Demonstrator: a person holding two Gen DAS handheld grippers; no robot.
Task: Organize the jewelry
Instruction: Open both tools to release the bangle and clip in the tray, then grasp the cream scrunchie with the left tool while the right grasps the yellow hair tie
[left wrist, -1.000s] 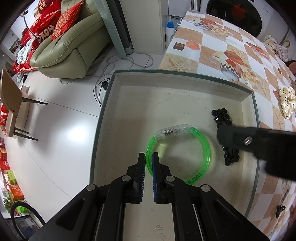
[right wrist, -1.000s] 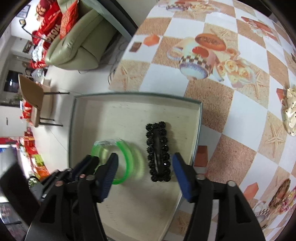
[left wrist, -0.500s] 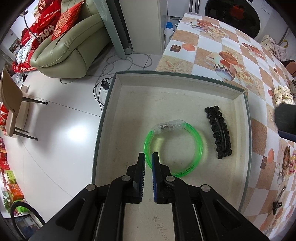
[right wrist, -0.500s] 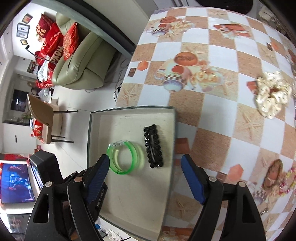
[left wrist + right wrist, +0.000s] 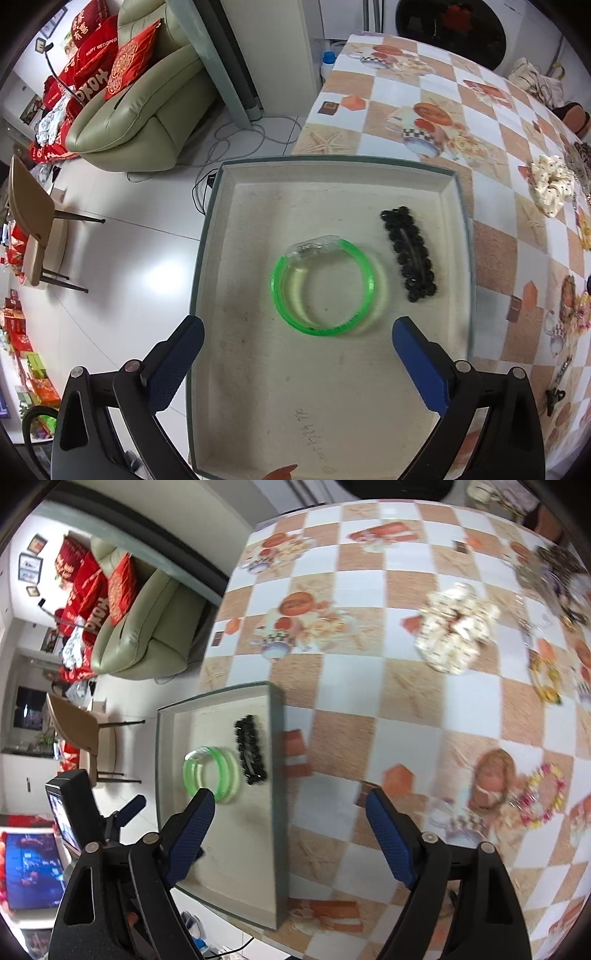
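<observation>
Left wrist view: you had the tray's contents square in front of you.
Green bangle [image 5: 323, 288]: a translucent, glossy plastic ring with a clear capsule section on its far side; it lay flat near the middle of the tray.
Black hair clip [image 5: 409, 254]: a long oval edged in small knobbly black beads; it lay flat just beside the bangle, toward the table side, not touching it.
Tray [image 5: 332, 406]: shallow and rectangular, with a scuffed cream floor, faint handwriting near you and a grey-green rim.
Left gripper [image 5: 297, 330]: your blue ribbed pads stood wide apart above the tray's near end, holding nothing and touching nothing.
Right gripper [image 5: 290, 805]: your fingers were spread wide too, empty, straddling the tray's table-side rim; this view was blurred.
Cream scrunchie [image 5: 456, 627]: ruffled fabric, well apart from the tray on the table.
Tablecloth [image 5: 406, 74]: glossy orange-and-white checks printed with teacups and starfish; more trinkets lay at its far side.
Room: white shiny floor, an olive leather sofa [image 5: 140, 107] with red cushions, a tan chair [image 5: 29, 229].
</observation>
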